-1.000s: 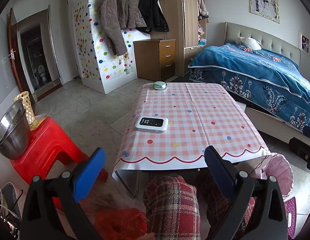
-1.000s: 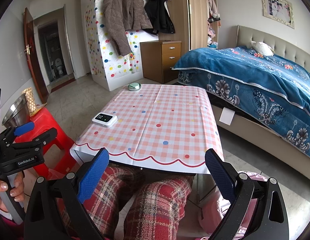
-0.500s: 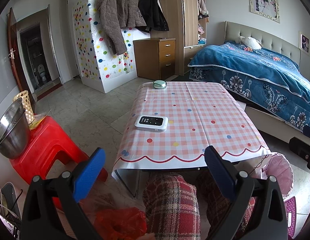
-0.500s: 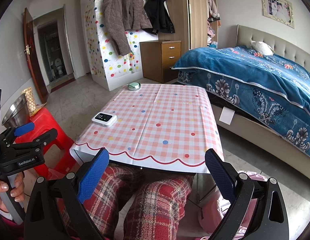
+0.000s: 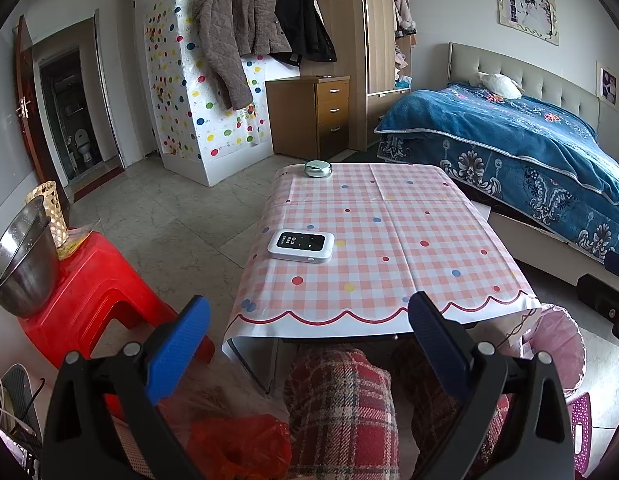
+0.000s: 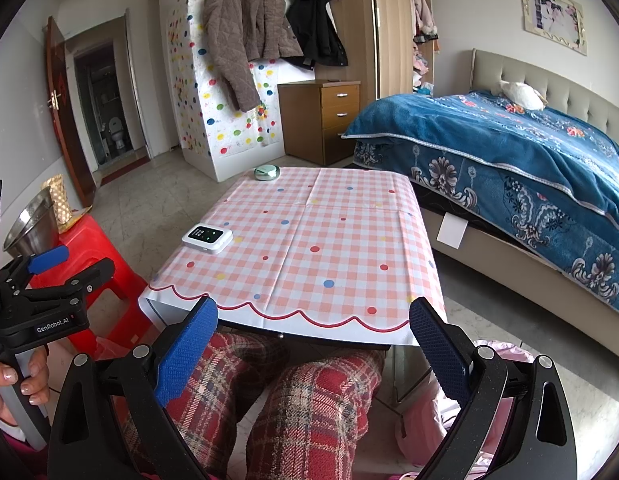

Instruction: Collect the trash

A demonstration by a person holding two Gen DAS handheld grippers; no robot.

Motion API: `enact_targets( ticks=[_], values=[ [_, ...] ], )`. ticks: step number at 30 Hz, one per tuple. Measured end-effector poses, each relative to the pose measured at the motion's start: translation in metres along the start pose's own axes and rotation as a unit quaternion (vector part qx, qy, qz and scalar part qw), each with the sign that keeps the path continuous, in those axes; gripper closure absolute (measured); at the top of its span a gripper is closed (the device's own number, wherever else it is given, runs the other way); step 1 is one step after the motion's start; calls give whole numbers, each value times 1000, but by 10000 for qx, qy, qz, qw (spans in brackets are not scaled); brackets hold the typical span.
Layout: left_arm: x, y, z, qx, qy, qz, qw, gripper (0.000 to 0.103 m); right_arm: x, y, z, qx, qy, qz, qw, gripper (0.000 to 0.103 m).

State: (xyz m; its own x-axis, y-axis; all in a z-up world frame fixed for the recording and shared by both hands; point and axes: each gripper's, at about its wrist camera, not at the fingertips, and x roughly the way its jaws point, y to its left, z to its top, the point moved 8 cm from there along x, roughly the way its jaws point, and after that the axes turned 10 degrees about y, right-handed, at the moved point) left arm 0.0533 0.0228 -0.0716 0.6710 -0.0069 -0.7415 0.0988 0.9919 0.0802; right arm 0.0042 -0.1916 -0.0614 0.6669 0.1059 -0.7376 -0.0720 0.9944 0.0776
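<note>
From the left wrist view, the left gripper (image 5: 309, 340) has its jaws wide apart and empty, above a knee in red plaid; a pink-lined trash bin (image 5: 561, 344) stands on the floor beside the table (image 5: 389, 280). From the right wrist view, the right gripper (image 6: 313, 344) is spread apart too, holding nothing, before the table's near edge.

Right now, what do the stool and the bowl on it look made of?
The stool looks like glossy moulded red plastic, one-piece with soft highlights. The bowl looks like brushed metal, probably stainless steel: grey sheen, with fine perforations like a colander.
</note>
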Motion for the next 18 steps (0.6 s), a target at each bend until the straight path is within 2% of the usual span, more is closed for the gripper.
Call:
enact_targets(
  ticks=[9,16,18],
  values=[
    [3,-5,1,120,-183,-72,9997,7,1,-5,0,-1,15,5,10000,8],
    [38,-4,1,-168,161,-564,9981,7,28,-6,4,18,264,-29,9996,8],
    [51,1,1,-270,194,-498,9982,7,35,-8,6,10,347,-28,9994,8]
  ],
)
